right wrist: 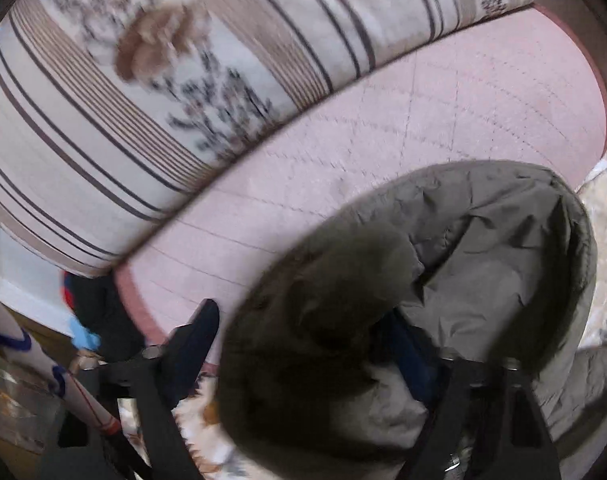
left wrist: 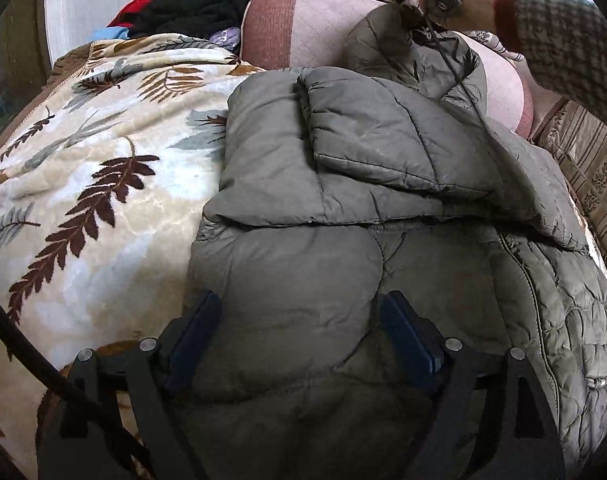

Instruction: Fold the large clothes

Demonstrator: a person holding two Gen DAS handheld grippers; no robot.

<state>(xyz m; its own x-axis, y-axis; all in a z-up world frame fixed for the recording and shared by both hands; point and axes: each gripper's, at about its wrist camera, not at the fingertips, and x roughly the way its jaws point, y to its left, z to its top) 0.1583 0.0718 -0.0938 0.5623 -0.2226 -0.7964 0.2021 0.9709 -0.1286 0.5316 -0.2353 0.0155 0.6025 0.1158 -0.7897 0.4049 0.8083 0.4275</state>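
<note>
The grey padded jacket (left wrist: pixel 343 208) lies half-folded on the leaf-print blanket (left wrist: pixel 83 184), left tongs (left wrist: pixel 299 332) spread wide and empty, resting on its near hem, probably to pin it, while the blurred right-wrist view shows right tongs (right wrist: pixel 303 328) apparently gripping the hood (right wrist: pixel 443 264), one finger hidden.
</note>
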